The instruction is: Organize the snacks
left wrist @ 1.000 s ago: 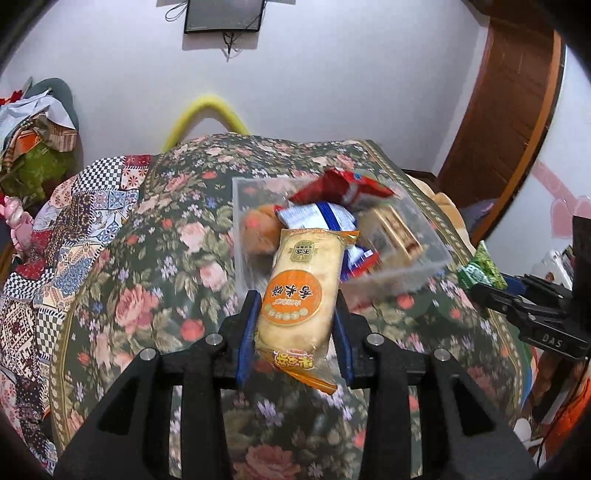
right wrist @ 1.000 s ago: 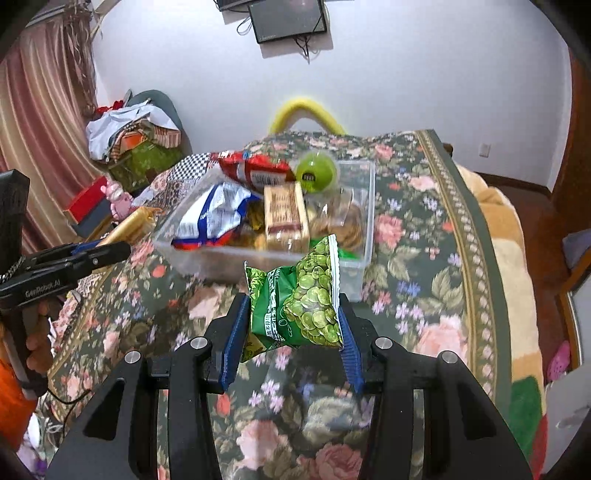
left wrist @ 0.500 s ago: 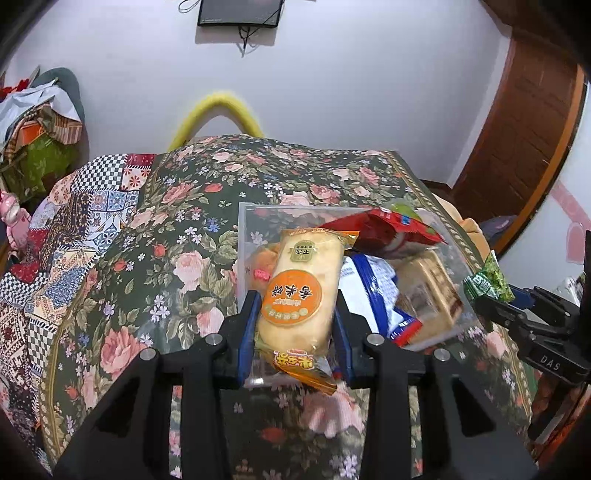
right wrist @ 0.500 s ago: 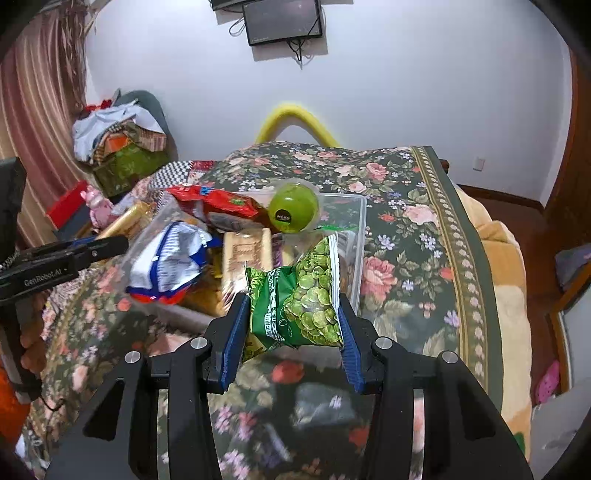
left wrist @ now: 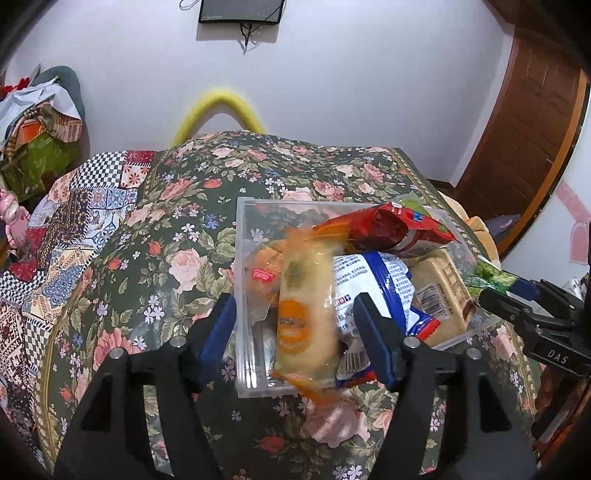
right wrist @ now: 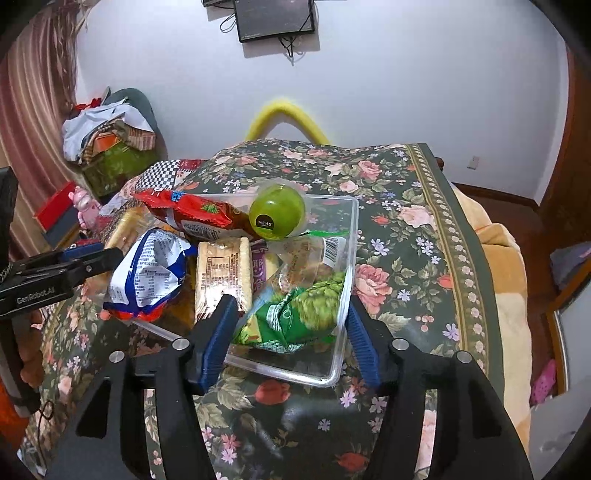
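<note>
The left gripper (left wrist: 295, 317) stands with its blue-padded jaws spread wide over the near end of a clear plastic bin (left wrist: 242, 280); the yellow rice-cracker packet (left wrist: 304, 314) hangs blurred between them, touching neither pad. The right gripper (right wrist: 288, 321) is likewise spread apart above the bin's (right wrist: 349, 258) other near corner, with the green pea-snack bag (right wrist: 295, 314) blurred and loose between its pads, inside the bin's walls.

Around these two packets the bin holds a blue-and-white bag (right wrist: 151, 273), a tan biscuit pack (right wrist: 223, 277), a red snack bag (right wrist: 192, 214) lying across the top of the pile, and a round green capsule (right wrist: 277, 212) leaning against it.

The bin sits on a bed spread with a dark green floral blanket (left wrist: 177, 221); a patchwork quilt (left wrist: 74, 229) lies beside it on the left. A yellow arch (left wrist: 218, 110) rises behind the bed against a white wall, where a dark screen (left wrist: 240, 11) hangs with trailing cables. A heap of cloth and bags (right wrist: 110, 140) stands in the left corner near a striped curtain (right wrist: 37, 92), and a brown wooden door (left wrist: 535, 129) is at the right.
</note>
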Demonstrator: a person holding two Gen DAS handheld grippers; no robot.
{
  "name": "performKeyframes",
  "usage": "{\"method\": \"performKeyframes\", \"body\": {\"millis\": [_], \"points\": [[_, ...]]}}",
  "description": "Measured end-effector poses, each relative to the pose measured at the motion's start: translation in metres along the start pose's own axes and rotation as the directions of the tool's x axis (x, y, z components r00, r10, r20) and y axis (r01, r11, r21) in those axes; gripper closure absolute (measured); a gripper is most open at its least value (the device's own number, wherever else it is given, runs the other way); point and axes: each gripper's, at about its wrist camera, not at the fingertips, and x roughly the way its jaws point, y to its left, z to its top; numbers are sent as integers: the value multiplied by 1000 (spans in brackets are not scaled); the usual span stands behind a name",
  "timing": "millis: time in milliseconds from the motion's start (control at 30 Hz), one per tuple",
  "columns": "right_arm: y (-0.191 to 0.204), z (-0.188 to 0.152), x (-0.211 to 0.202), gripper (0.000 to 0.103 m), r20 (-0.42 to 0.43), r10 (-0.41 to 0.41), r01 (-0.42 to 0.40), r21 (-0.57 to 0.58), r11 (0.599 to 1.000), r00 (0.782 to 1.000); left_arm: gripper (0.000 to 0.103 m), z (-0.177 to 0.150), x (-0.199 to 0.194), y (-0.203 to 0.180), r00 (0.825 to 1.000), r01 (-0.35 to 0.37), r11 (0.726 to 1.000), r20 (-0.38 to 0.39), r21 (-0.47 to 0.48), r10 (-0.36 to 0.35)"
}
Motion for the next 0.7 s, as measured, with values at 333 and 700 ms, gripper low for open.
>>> {"method": "performKeyframes", "body": {"millis": [333, 700], "points": [[9, 8, -34, 44, 62, 5, -4, -14, 1000, 998, 37, -2, -46, -10, 998, -14, 999, 58, 33, 12], [35, 13, -150, 39, 278, 35, -36, -2, 999, 960, 37, -10, -179, -42, 952, 1, 997, 306, 80, -26]]}}
